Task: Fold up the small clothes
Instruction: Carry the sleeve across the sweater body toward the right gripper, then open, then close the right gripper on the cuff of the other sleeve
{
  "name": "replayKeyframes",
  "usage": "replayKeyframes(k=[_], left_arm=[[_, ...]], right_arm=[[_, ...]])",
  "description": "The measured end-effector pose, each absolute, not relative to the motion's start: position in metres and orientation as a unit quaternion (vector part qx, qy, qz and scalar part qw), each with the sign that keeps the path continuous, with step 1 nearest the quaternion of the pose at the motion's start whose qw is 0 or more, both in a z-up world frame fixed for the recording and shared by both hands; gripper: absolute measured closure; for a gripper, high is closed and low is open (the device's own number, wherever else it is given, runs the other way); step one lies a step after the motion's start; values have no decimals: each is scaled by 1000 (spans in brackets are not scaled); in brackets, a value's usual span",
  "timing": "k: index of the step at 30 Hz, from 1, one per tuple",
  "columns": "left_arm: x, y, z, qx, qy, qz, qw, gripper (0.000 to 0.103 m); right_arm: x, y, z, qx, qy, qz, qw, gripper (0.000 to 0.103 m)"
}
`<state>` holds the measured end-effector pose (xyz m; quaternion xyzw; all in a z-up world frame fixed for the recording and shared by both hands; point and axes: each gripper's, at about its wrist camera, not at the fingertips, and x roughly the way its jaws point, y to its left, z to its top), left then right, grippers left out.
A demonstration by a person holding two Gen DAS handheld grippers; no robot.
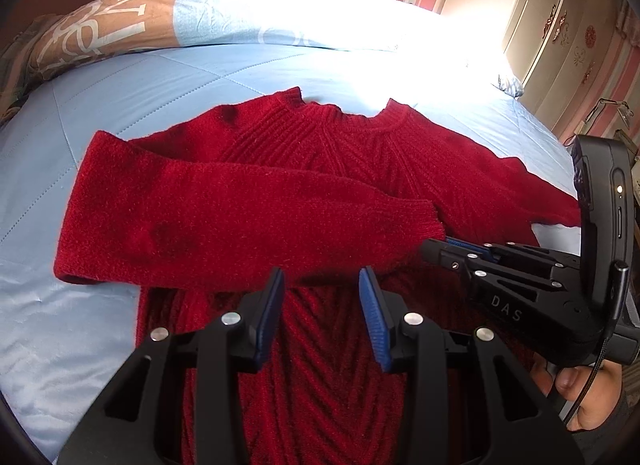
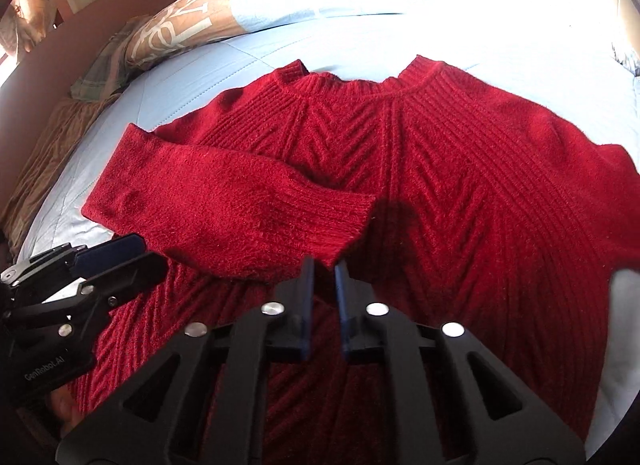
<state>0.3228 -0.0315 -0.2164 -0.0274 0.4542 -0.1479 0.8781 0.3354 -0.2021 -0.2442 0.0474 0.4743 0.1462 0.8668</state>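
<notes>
Left tongs (image 1: 322, 289) apart | right tongs (image 2: 325, 285) closed — wardrobe (image 1: 560, 17) left view only

Harsh daylight blows out the bed's (image 1: 120, 97) far side; fisheye edges darken.

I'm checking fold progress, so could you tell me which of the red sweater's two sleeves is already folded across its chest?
The sleeve on the picture's left: it lies across the red sweater, cuff near the middle. The other sleeve still stretches outward on the blue bedcover.
</notes>
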Motion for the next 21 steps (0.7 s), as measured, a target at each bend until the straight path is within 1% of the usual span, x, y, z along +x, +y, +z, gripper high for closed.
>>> replayKeyframes(k=[3,8,10,12,15,21], left_arm=[[326,-26,-207,-23,443,-139,885,63],[336,-14,-185,-12,418,-113,901,63],[341,-9,-180,-8,409,-100,907,63],[348,-5,-180,-8,408,-90,909,63],[354,-3,-186,-10,416,-84,906,63],[361,-3,-195,0,428,-82,900,63]], right_arm=[[341,-210,-232,30,457,135,879,96],[350,-244,-189,-41,380,56,922,96],[354,-266,-180,-65,362,13,930,96],[363,-288,-190,-65,378,-13,924,96],[372,-312,-222,-35,429,-16,902,96],[367,-313,-239,-32,443,-18,896,96]])
